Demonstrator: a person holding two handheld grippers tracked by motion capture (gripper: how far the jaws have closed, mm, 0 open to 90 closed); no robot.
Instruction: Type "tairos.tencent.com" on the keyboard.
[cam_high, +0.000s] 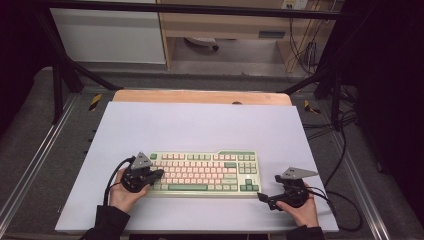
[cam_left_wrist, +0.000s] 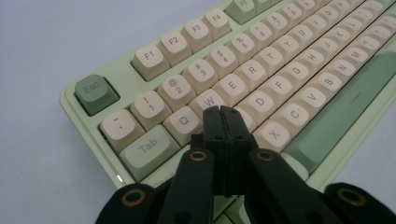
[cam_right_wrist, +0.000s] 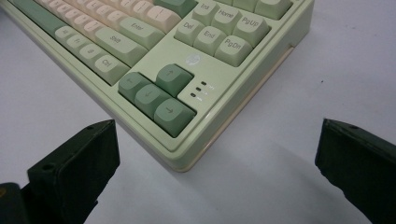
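Even overhead light falls on the pale counter (cam_high: 200, 125), while the frame's left and right edges sink into darkness. The high view is soft and grainy. Close-ups are sharper; the keyboard (cam_right_wrist: 224, 88) casts a soft shadow toward the lower right.

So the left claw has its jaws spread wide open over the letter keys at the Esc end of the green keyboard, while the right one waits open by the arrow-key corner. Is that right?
Not quite. The left gripper is shut, not spread: the left gripper view shows its two black jaws pressed together, tips over the letter keys near W on the keyboard. The rest holds: the right gripper stands open beside the arrow-key corner.
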